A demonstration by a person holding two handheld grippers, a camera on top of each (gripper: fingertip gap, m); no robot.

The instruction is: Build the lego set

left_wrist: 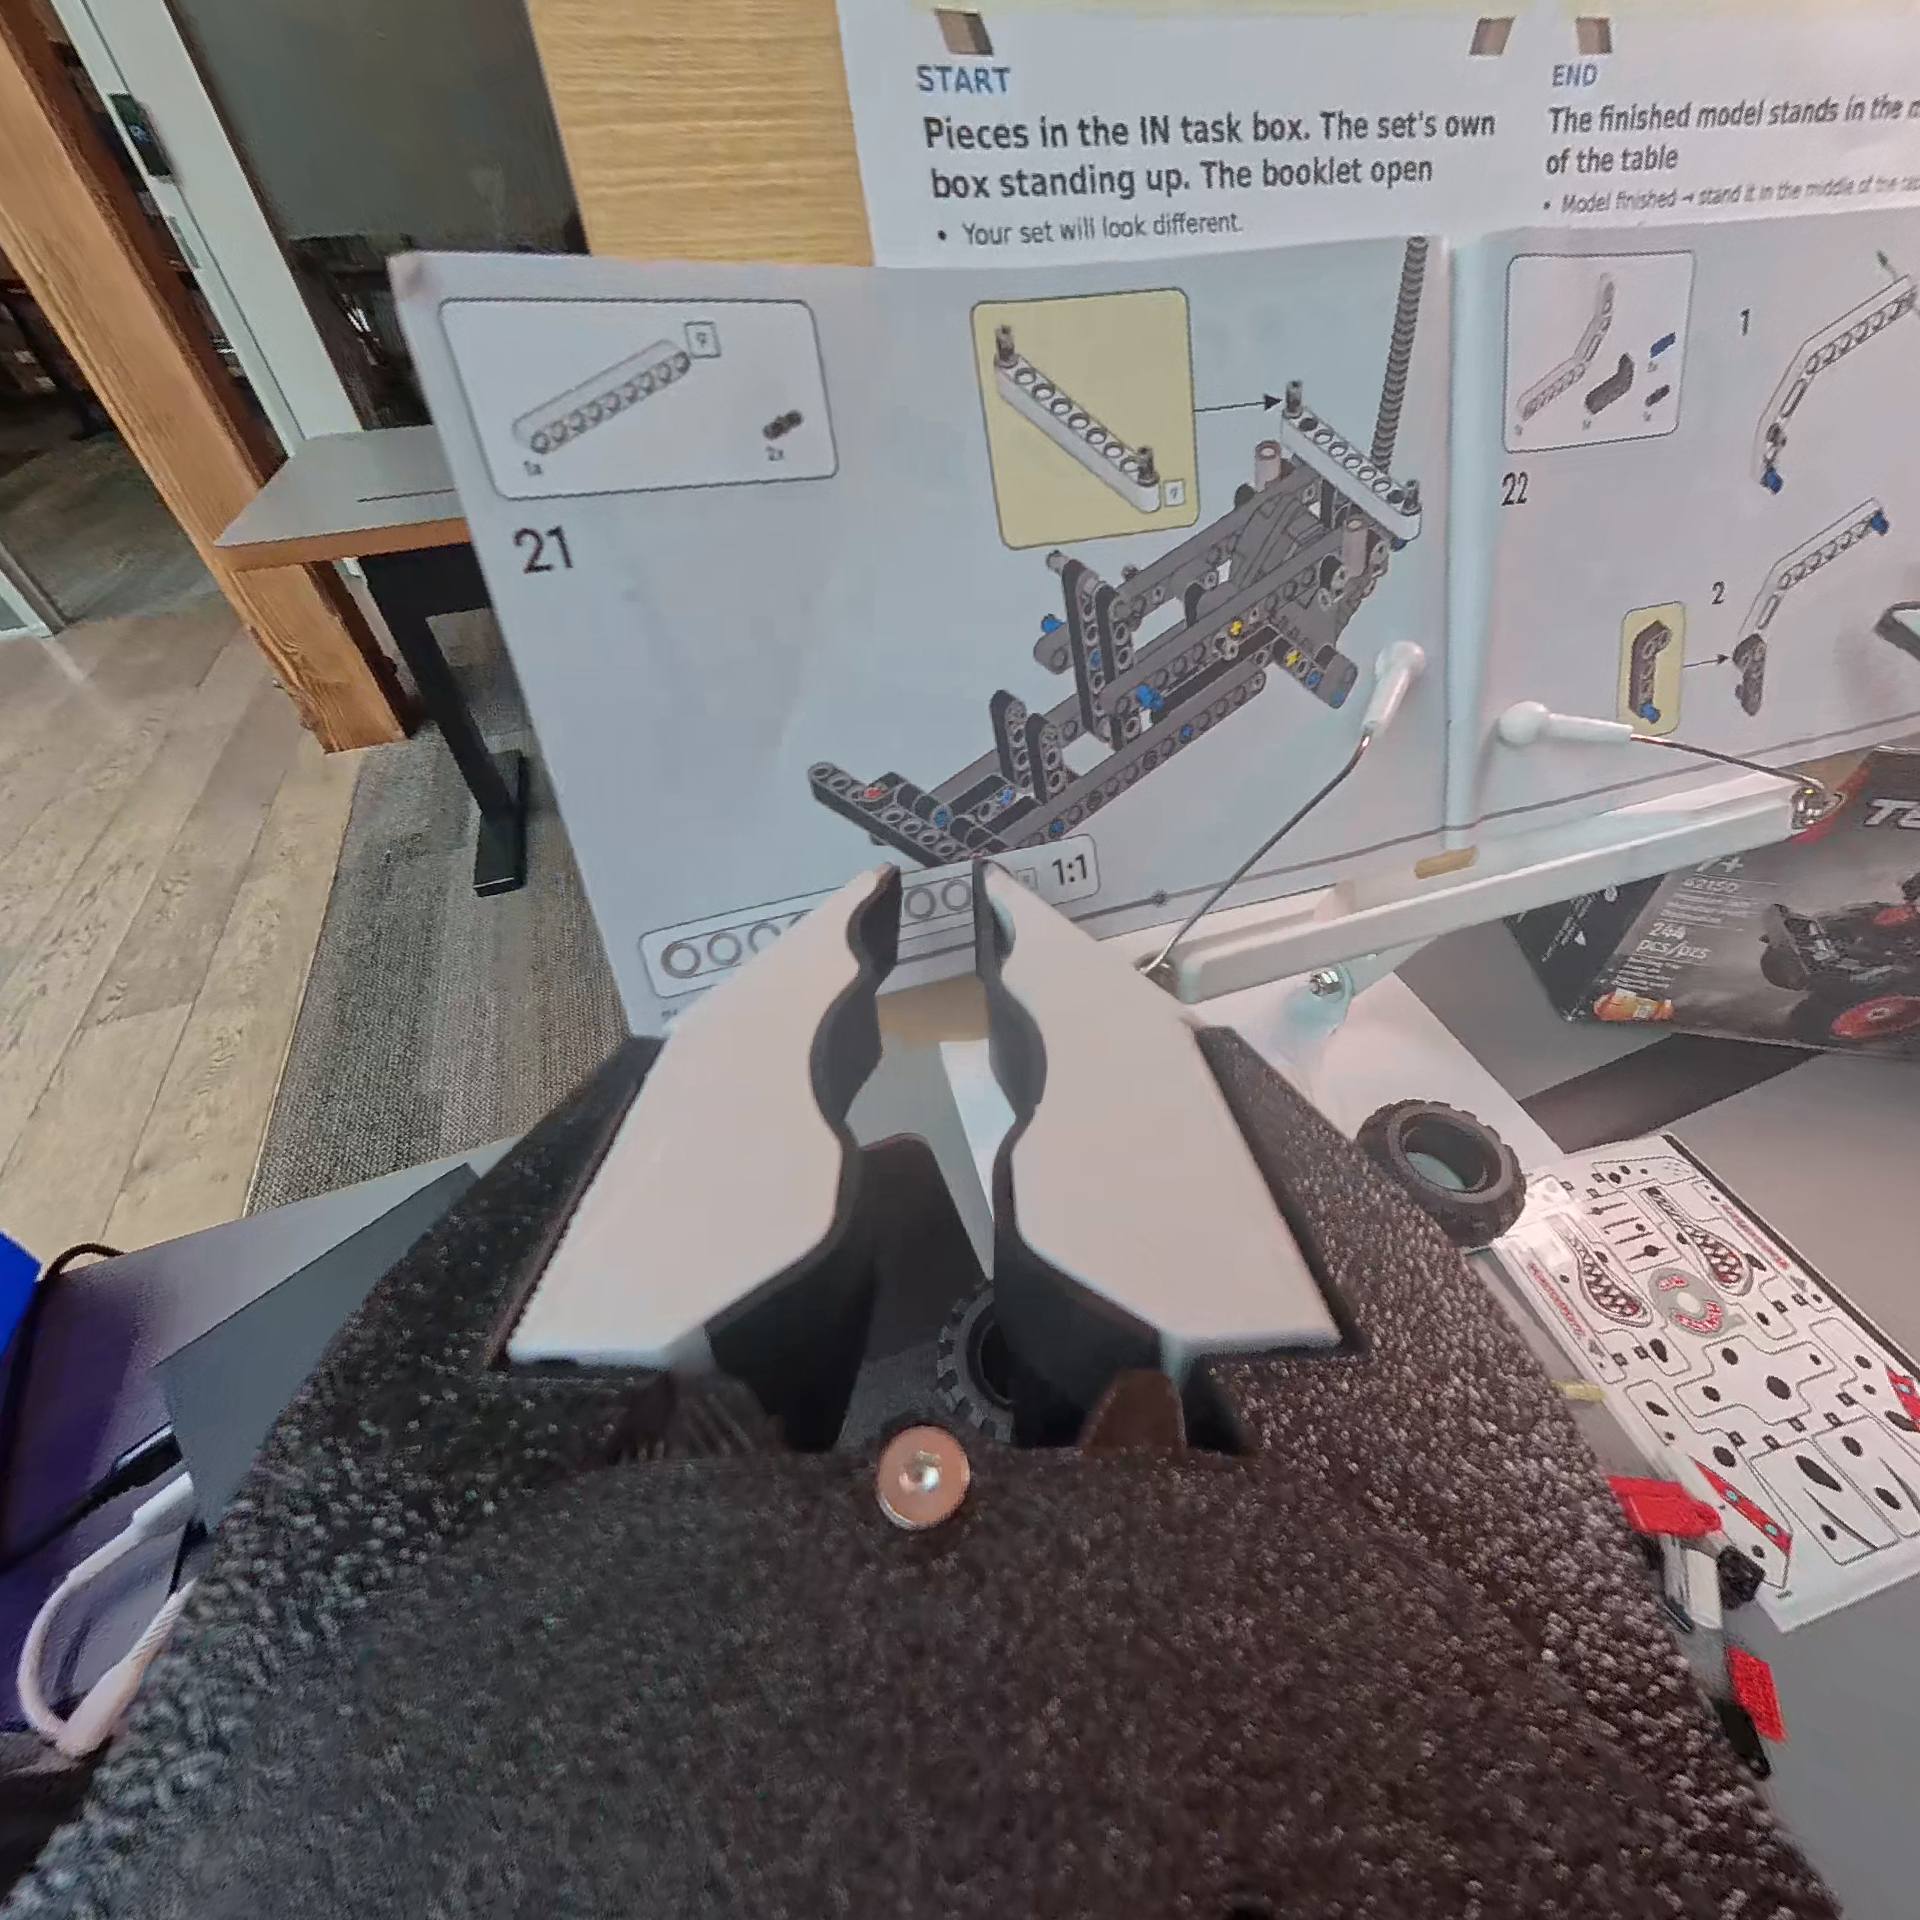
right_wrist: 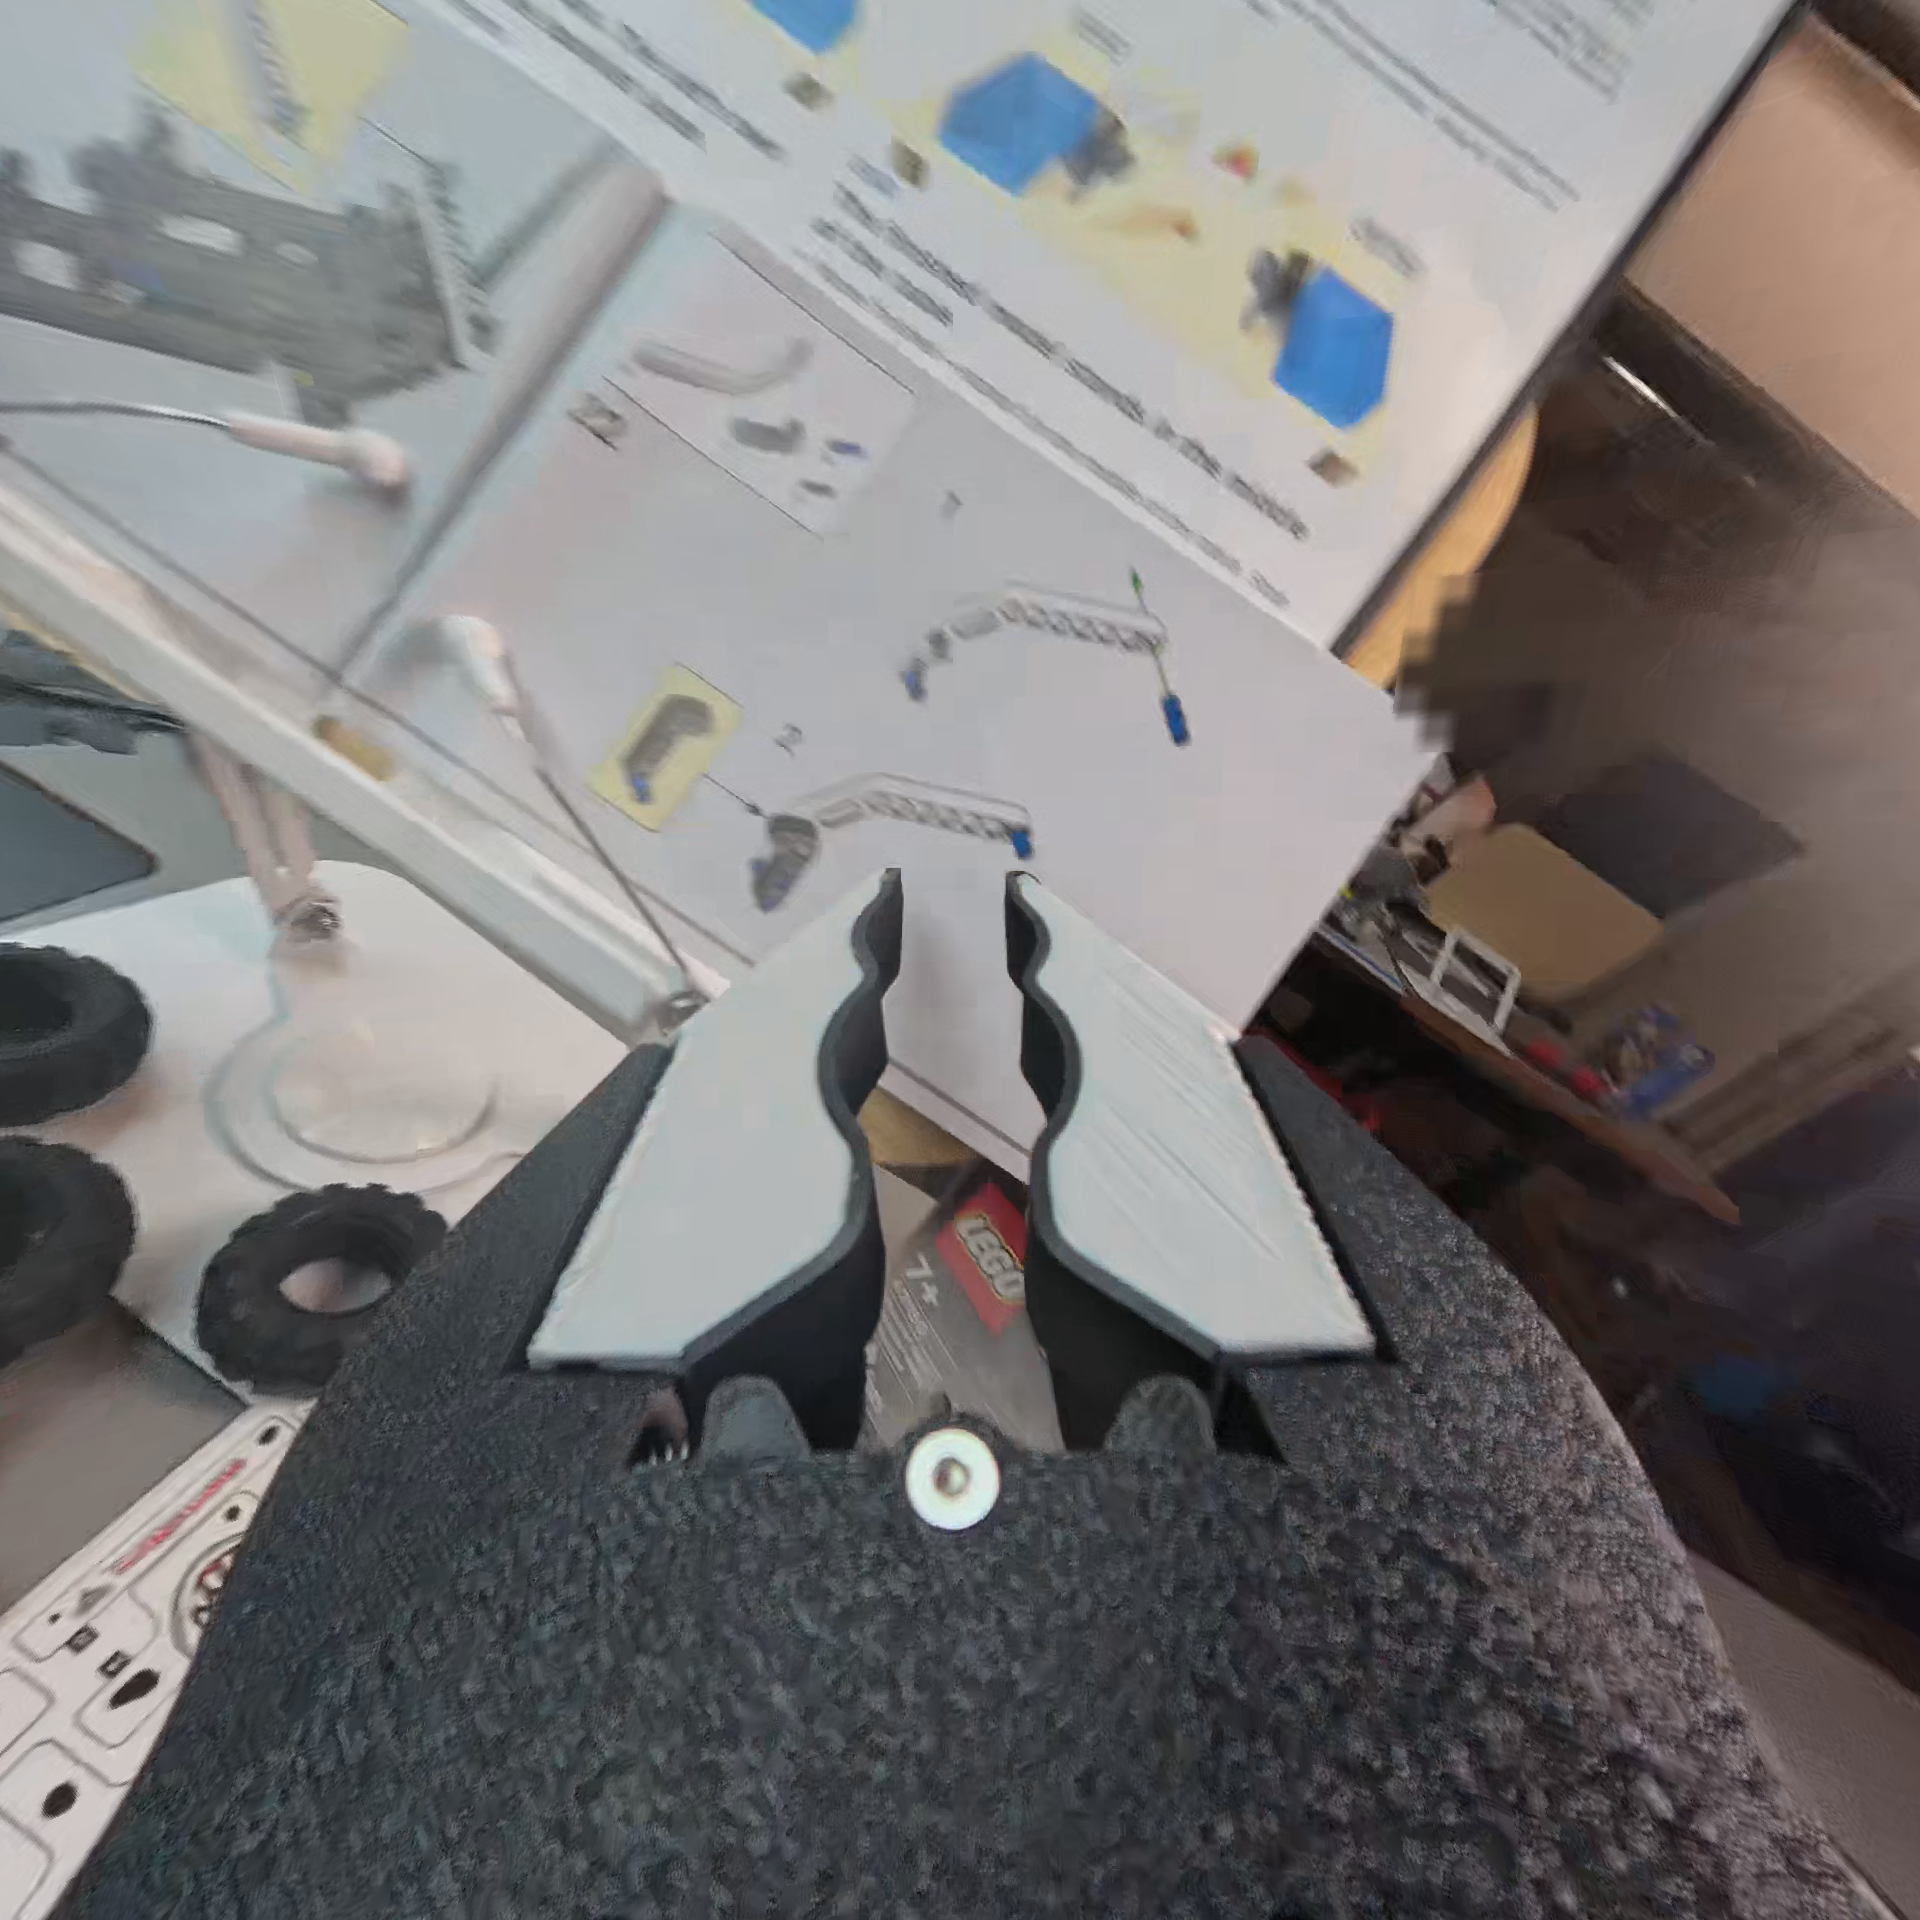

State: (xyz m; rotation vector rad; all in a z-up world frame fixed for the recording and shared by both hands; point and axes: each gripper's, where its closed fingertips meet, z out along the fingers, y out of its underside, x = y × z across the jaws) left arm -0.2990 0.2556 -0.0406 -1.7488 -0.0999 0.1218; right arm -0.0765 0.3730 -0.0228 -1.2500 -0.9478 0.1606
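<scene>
Left hand-held gripper: raised off the counter, level, pointing at the lower edge of the open instruction booklet. Fingers a narrow gap apart, nothing between them. Right hand-held gripper: also raised, view tilted and motion-blurred, aimed at the booklet's right page. Fingers slightly parted, nothing held.

Surface: grey counter. Booklet stands upright on a white book stand, pages pinned by two white-tipped wire arms. Behind it, a printed sheet on the backing board. The set's box lies to the right behind the stand. Loose parts: one black tyre right of the left gripper, beside a sticker sheet; another tyre partly hidden under the left gripper's fingers. Small red pieces at the sheet's near edge. In the right wrist view three black tyres, nearest one, lie at left by the stand's round base.

Room: wood floor and grey carpet at left, a side table with a black leg, a wooden post. To the right, a cluttered workbench, blurred.

Edges: counter's left edge lies just beside the left gripper; open floor beyond. Booklet and stand close off the front.
</scene>
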